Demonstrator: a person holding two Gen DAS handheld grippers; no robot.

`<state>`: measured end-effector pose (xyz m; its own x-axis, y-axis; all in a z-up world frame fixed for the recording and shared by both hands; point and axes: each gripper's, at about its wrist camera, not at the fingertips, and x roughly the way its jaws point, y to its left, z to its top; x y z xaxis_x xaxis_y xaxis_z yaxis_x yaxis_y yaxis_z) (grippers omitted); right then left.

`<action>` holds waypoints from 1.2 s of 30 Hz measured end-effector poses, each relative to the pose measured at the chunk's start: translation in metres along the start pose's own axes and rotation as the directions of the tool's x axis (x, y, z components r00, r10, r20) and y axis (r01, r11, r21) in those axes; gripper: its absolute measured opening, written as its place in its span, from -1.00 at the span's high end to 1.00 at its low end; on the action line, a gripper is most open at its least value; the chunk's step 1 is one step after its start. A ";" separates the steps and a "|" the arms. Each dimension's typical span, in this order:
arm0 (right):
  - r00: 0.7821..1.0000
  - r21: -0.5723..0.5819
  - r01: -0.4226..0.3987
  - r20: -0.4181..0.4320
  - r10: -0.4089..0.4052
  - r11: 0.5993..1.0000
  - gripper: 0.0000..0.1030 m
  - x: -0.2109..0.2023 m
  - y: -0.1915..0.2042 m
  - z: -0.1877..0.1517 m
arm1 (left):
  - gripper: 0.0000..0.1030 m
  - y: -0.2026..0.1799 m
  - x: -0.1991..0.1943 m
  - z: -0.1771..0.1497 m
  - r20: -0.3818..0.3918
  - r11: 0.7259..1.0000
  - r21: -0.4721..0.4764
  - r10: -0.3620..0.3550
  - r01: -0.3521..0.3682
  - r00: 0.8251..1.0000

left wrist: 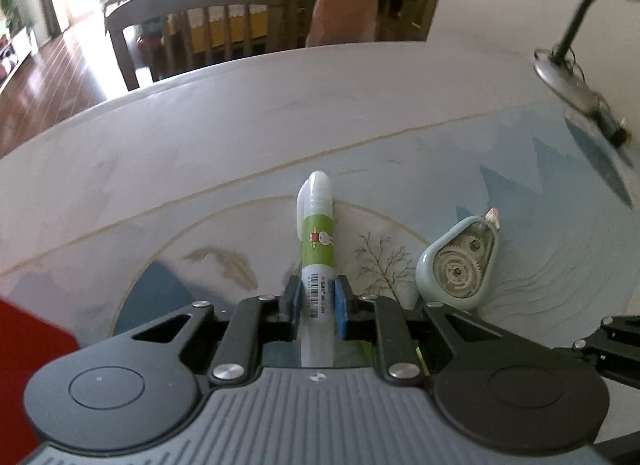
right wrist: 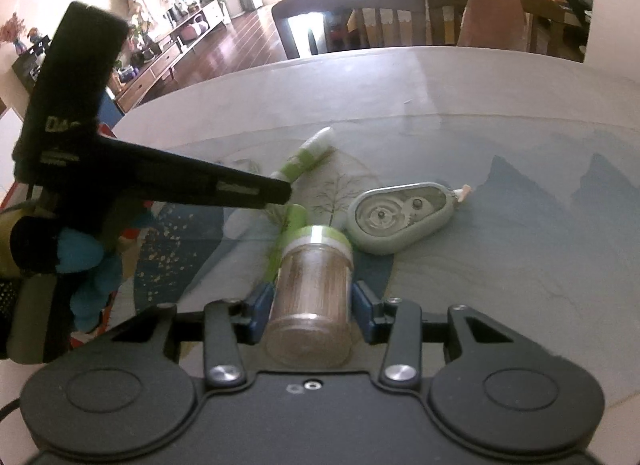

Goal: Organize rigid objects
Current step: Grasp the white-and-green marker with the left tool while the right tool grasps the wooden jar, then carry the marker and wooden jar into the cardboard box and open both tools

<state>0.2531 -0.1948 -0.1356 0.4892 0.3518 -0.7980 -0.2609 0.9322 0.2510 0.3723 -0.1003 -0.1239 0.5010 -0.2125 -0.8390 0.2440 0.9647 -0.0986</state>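
Note:
A white pen with a green label [left wrist: 318, 241] points away from me, and my left gripper [left wrist: 318, 301] is shut on its lower barrel between the blue pads. The right wrist view shows the same pen [right wrist: 308, 155] beside the left gripper's black finger [right wrist: 240, 189]. My right gripper [right wrist: 313, 305] is shut on a clear jar with a green lid [right wrist: 312, 289], brown sticks inside, lid pointing away. A pale green correction-tape dispenser [left wrist: 458, 261] [right wrist: 404, 217] lies on the table mat right of both. Another green tube [right wrist: 295, 217] shows just behind the jar's lid.
The table carries a landscape-printed mat [left wrist: 200, 193]. A desk lamp's base and neck [left wrist: 572, 73] stand at the far right. A red object [left wrist: 28, 345] sits at the near left. Wooden chairs [left wrist: 200, 21] stand behind the far table edge. Part of the right gripper [left wrist: 608, 339] shows at the right.

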 end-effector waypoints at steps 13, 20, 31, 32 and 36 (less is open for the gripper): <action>0.999 0.081 -0.031 0.014 0.030 0.996 0.19 -0.034 -0.005 -0.015 | 0.68 0.005 -0.058 -0.035 0.003 0.984 -0.164 -0.072 0.071 0.997; 0.999 0.077 -0.036 0.040 0.033 0.996 0.19 -0.051 0.001 -0.020 | 0.68 0.007 -0.086 -0.047 0.035 0.977 -0.197 -0.071 0.076 0.997; 0.996 0.058 -0.039 0.079 0.034 0.998 0.19 -0.077 0.024 -0.020 | 0.68 0.022 -0.131 -0.054 0.102 0.964 -0.249 -0.070 0.093 0.992; 0.996 0.053 -0.041 0.083 0.036 0.998 0.19 -0.078 0.027 -0.019 | 0.68 0.024 -0.136 -0.055 0.110 0.963 -0.251 -0.072 0.098 0.991; 0.994 0.030 -0.049 0.101 0.046 0.998 0.19 -0.085 0.042 -0.012 | 0.68 0.030 -0.154 -0.057 0.138 0.960 -0.254 -0.082 0.115 0.987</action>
<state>0.1906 -0.1869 -0.0638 0.5585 0.4011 -0.7261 -0.2596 0.9159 0.3063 0.2550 -0.0301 -0.0277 0.5891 -0.3099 -0.7462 0.0813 0.9416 -0.3268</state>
